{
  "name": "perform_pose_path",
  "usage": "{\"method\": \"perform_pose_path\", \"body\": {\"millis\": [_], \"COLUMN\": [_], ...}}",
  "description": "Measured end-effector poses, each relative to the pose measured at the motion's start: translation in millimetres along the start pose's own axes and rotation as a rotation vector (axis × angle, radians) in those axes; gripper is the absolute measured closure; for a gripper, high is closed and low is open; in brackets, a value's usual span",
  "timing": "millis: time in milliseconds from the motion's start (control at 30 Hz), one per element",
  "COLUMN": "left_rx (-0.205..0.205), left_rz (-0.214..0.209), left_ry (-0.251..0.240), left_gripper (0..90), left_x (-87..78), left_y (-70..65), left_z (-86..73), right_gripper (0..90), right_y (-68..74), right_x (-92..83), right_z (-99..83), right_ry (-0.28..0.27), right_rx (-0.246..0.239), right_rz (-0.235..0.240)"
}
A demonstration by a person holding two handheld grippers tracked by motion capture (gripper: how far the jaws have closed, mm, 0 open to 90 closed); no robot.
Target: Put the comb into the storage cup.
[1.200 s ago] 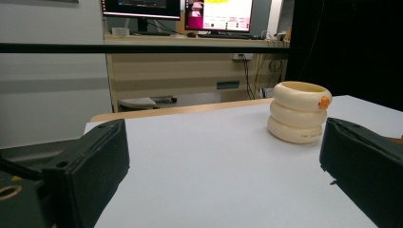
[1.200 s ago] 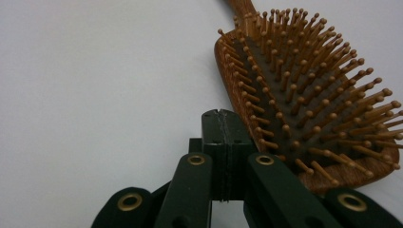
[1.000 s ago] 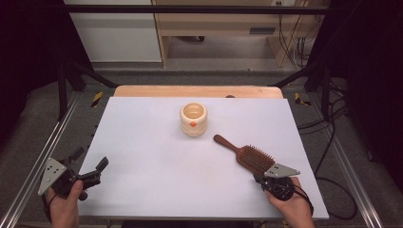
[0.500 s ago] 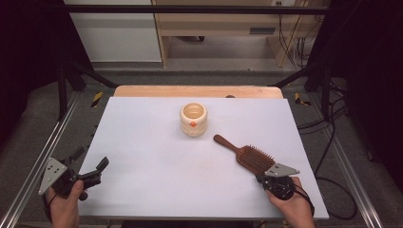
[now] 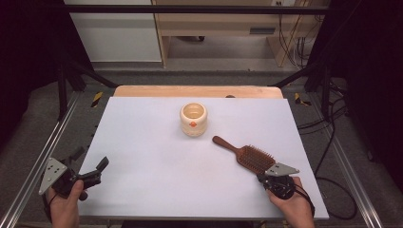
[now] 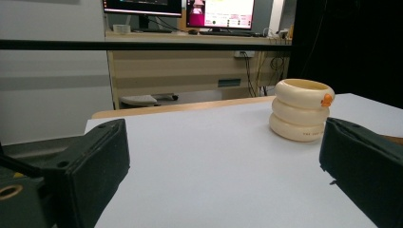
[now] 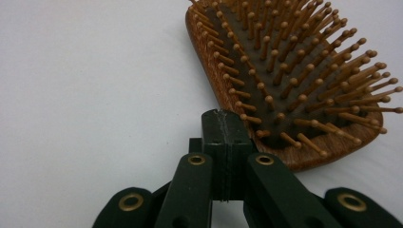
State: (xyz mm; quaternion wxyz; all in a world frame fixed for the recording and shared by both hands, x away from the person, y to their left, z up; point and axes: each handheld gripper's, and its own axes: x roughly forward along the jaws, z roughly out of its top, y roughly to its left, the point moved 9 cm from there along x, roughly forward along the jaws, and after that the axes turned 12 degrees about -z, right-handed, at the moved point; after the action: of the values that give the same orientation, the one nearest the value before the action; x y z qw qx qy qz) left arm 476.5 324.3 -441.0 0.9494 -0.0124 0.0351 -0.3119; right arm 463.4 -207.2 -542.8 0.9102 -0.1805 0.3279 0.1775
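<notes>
- Nothing has changed over the last second: the brush (image 5: 250, 156), the cup (image 5: 193, 118) and both hands lie just as they did in the earlier high views. My reading is that this is a pause before the work starts, with the brush not yet picked up.
- The right hand-held gripper (image 7: 222, 124) sits at the near right corner of the bench (image 5: 157, 180). Its jaws are pressed fully together with nothing between them.
- In the right gripper view the closed tips lie just at the near edge of the brush head; whether they touch it I cannot tell.
- The left hand-held gripper (image 5: 88, 164) rests at the near left corner of the bench, well apart from everything. Its jaws stand wide open and hold nothing.
- The brush is a wooden paddle hairbrush lying flat, bristles up, towards the near right corner. Its slim handle points away and left, towards the middle of the bench.
- The head is a broad, rounded rectangle of reddish brown wood with a dark pad and rows of thin wooden pins with rounded tips.
- The cup is cream-coloured, shaped like three stacked rings, with a small orange mark on its side. It stands upright and open-topped near the middle of the far half, apart from the brush.
- To lift the brush, the right jaws would first need to open, I judge.
</notes>
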Motion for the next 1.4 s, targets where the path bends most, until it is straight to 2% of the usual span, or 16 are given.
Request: {"method": "perform_pose_path", "body": {"millis": [333, 767, 900, 1233, 1400], "left_rx": [0.002, 0.007, 0.015, 0.02, 0.02], "left_rz": [0.0, 0.008, 0.009, 0.01, 0.009], "left_ry": [0.003, 0.006, 0.005, 0.012, 0.012], "left_gripper": [2.8, 2.7, 2.3, 2.2, 2.3], "left_x": [0.5, 0.6, 1.1, 1.7, 2.2], "left_y": [0.0, 0.6, -0.2, -0.7, -0.9], "left_z": [-0.3, -0.5, 0.0, -0.7, -0.9], "right_gripper": [90.0, 90.0, 90.0, 90.0, 90.0], "right_y": [-9.8, -18.7, -25.0, -30.2, -37.3], "right_x": [3.0, 8.6, 11.8, 19.4, 23.1], "right_z": [-0.2, 2.1, 3.7, 8.7, 10.7], "right_ry": [0.008, 0.016, 0.017, 0.019, 0.017], "right_rx": [0.044, 0.076, 0.102, 0.097, 0.117], "right_rz": [-0.032, -0.066, -0.084, -0.098, -0.111]}}
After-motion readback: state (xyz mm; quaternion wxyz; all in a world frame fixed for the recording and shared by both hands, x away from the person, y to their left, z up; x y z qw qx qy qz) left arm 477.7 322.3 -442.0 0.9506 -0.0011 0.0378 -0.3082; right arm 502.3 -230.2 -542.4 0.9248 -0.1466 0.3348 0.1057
